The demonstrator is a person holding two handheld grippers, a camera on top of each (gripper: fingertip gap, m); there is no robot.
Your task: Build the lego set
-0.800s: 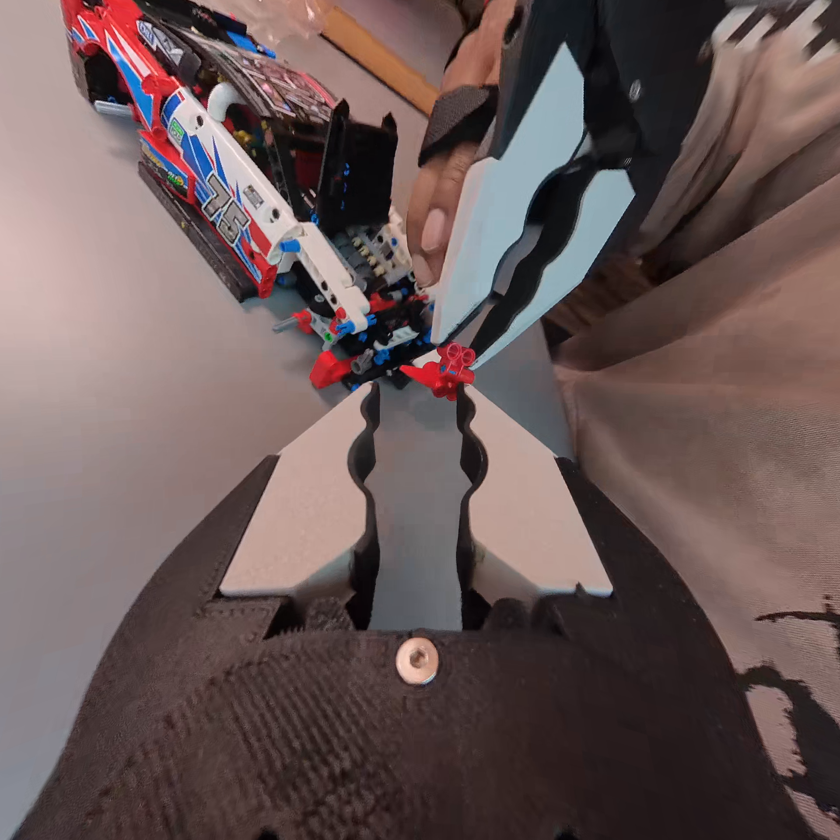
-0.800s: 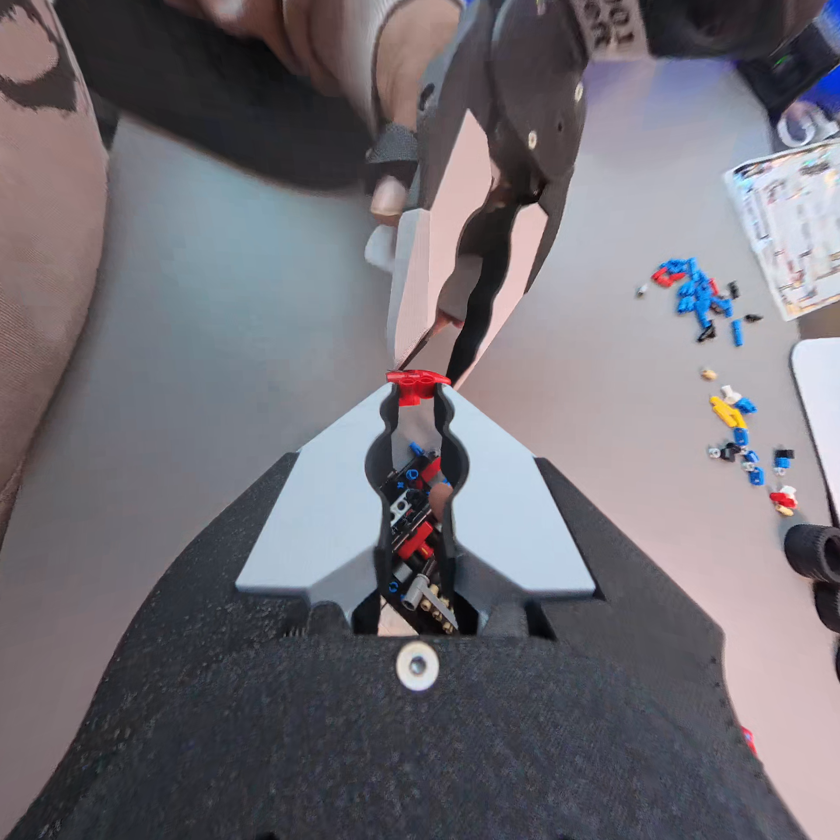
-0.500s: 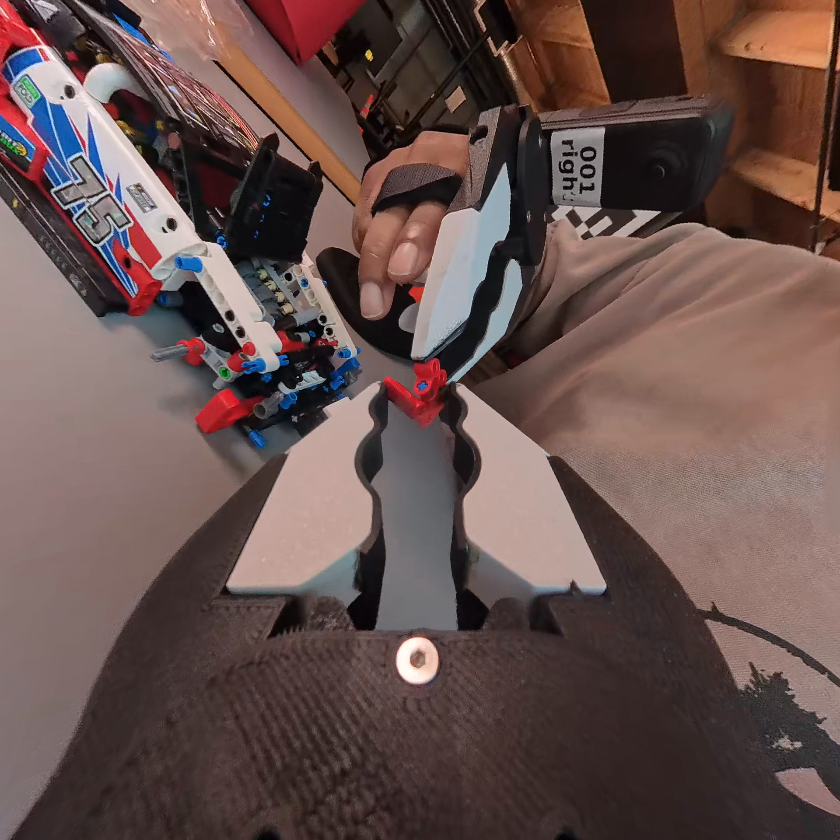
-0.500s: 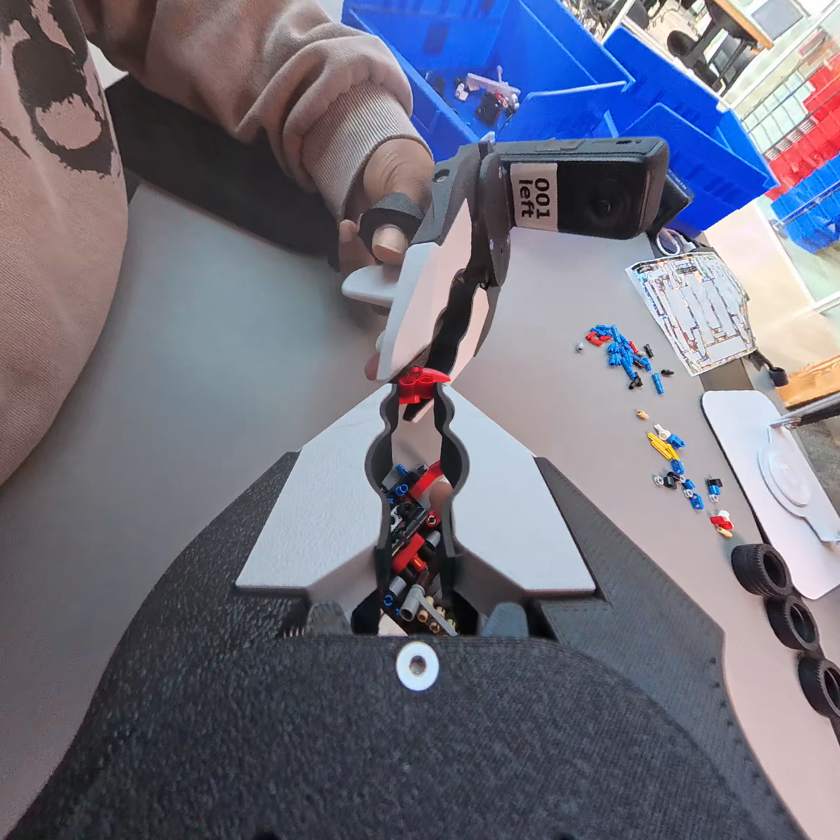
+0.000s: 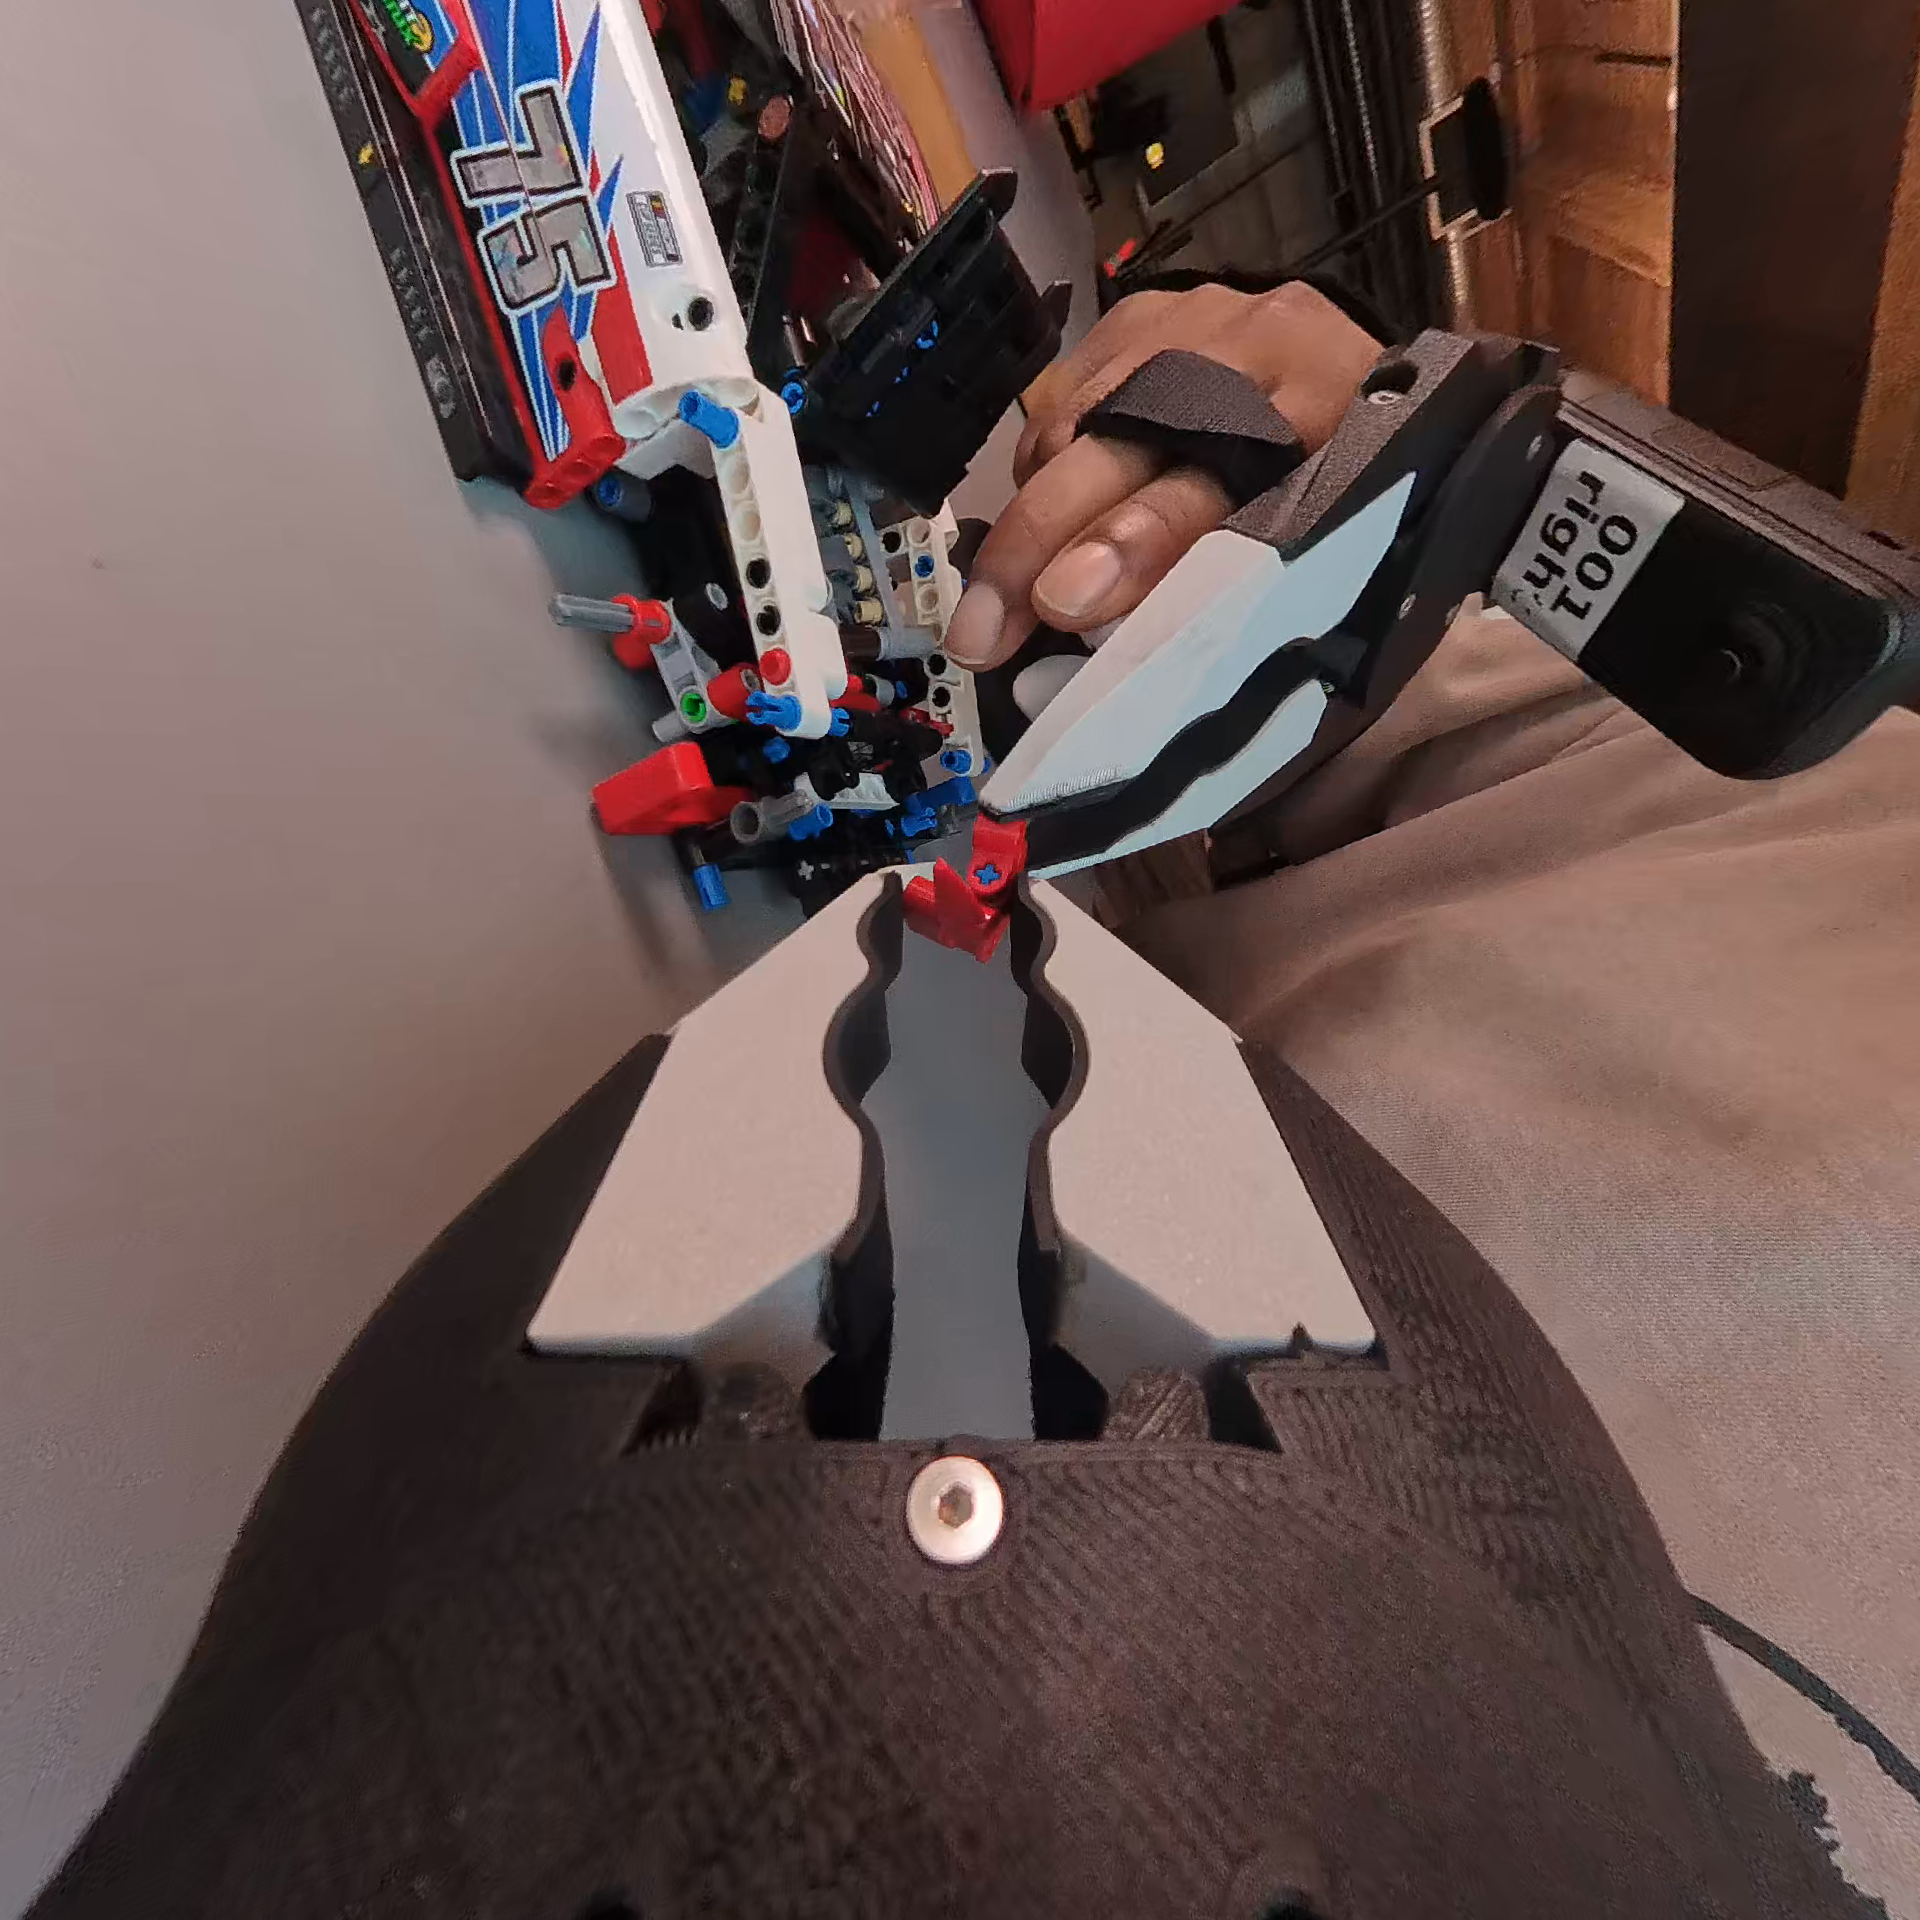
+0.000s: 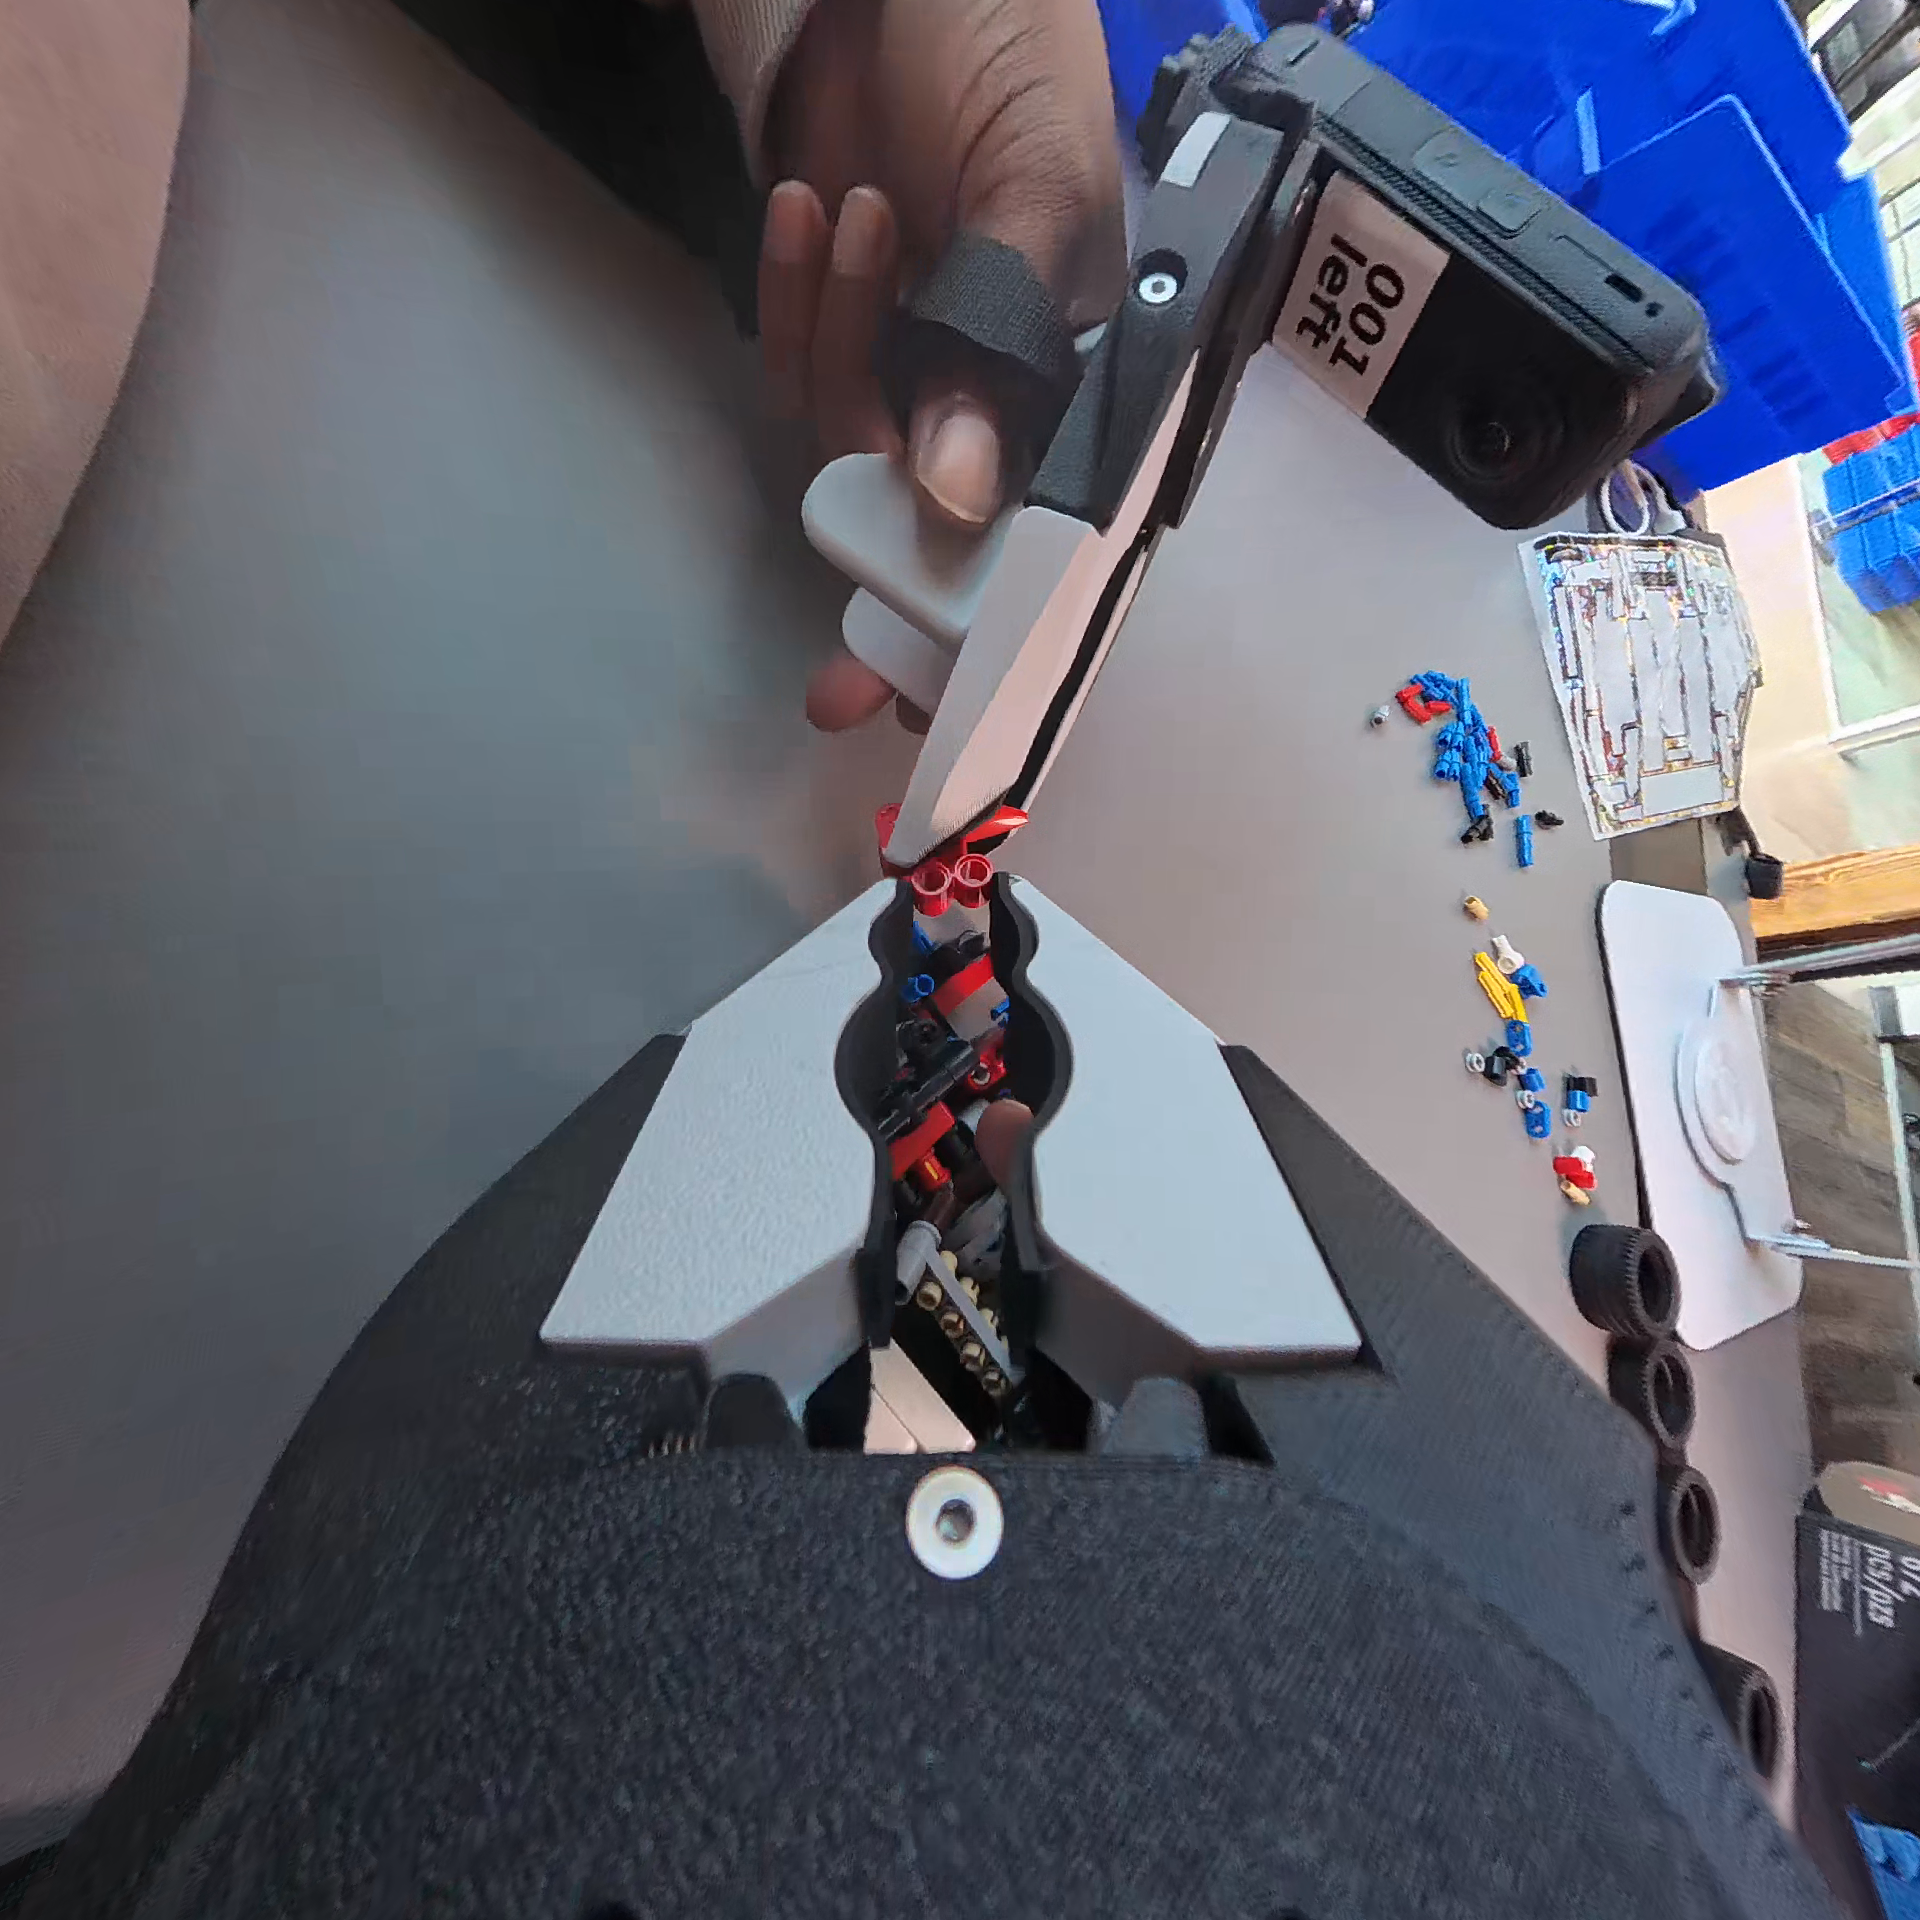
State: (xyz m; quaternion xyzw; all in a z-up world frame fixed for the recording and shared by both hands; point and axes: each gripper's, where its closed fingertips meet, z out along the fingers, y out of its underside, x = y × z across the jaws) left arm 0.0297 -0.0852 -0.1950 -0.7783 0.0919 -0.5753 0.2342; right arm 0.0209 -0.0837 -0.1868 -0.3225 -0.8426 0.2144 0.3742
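Note:
A small red Lego piece (image 5: 951,914) sits between the tips of both grippers, held just above the grey table. My left gripper (image 5: 956,896) is shut on its angled red part. My right gripper (image 5: 1013,831) comes in from the right and grips the end with a blue cross hole. In the right wrist view my right gripper (image 6: 948,888) is shut on the red piece (image 6: 951,881), which shows two round holes. The left gripper (image 6: 940,831) pinches it from above. The red, white and blue race car model (image 5: 582,260) lies behind, with its open chassis end (image 5: 810,727) near the tips.
Loose blue pins (image 6: 1465,748), a yellow piece (image 6: 1496,987), a printed sheet (image 6: 1642,675), black tyres (image 6: 1626,1278) and a white plate (image 6: 1704,1122) lie on the right of the table. Blue bins (image 6: 1662,104) stand behind. The person's beige sweatshirt (image 5: 1558,1039) is close by. My left and right fingertips are right by each other.
The left gripper's jaws have closed in onto the red piece that the right gripper held. Both grippers have tilted and turned while staying tip to tip. The car now looks nearer.

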